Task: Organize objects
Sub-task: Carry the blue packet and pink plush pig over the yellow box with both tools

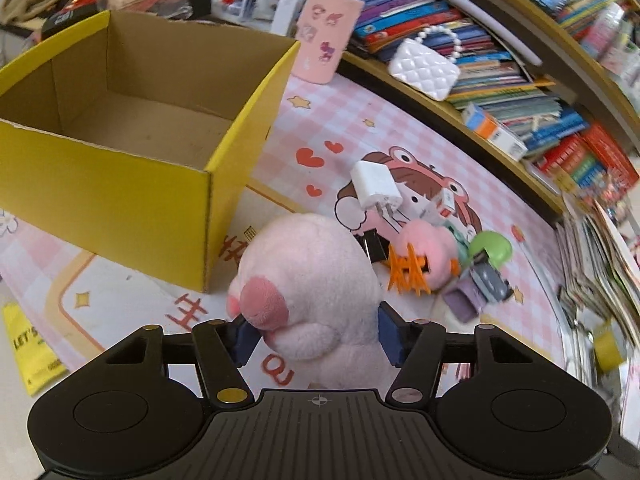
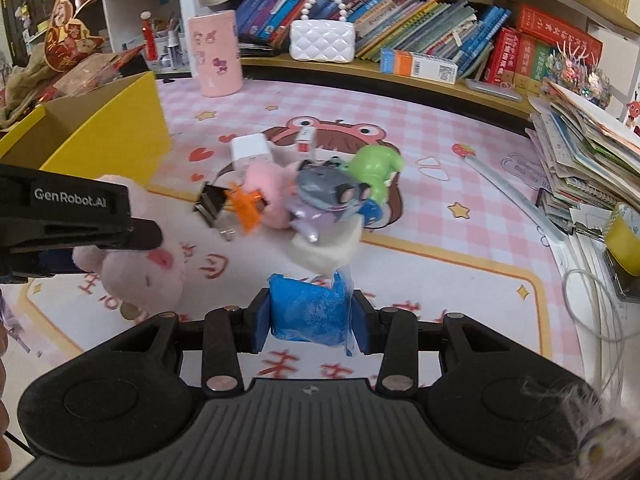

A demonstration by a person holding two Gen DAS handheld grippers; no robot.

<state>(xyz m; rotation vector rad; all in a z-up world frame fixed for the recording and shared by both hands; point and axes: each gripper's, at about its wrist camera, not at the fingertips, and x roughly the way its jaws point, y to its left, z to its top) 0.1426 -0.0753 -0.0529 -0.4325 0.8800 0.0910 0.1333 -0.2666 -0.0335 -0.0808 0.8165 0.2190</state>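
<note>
My left gripper [image 1: 316, 336] is shut on a pink plush pig [image 1: 308, 280], with a blue pad pressed into each side of it. In the right wrist view the pig [image 2: 140, 272] hangs low at the left under one black finger [image 2: 140, 236] of that gripper. My right gripper [image 2: 312, 322] is shut on a blue packet [image 2: 310, 304] in clear wrap. An open yellow cardboard box [image 1: 120, 184] with nothing inside stands left of the pig. Beyond both grippers lies a pile on the mat: a white charger [image 1: 376, 190], an orange claw clip [image 1: 408, 272], a green toy [image 2: 374, 168] and a grey figure [image 2: 324, 188].
A pink cylinder tin [image 1: 328, 36] stands behind the box. A white quilted handbag [image 1: 424, 68] and rows of books [image 2: 420, 20] fill the shelf at the back. Stacked papers [image 2: 580, 152] and a yellow tape roll [image 2: 624, 240] crowd the right edge.
</note>
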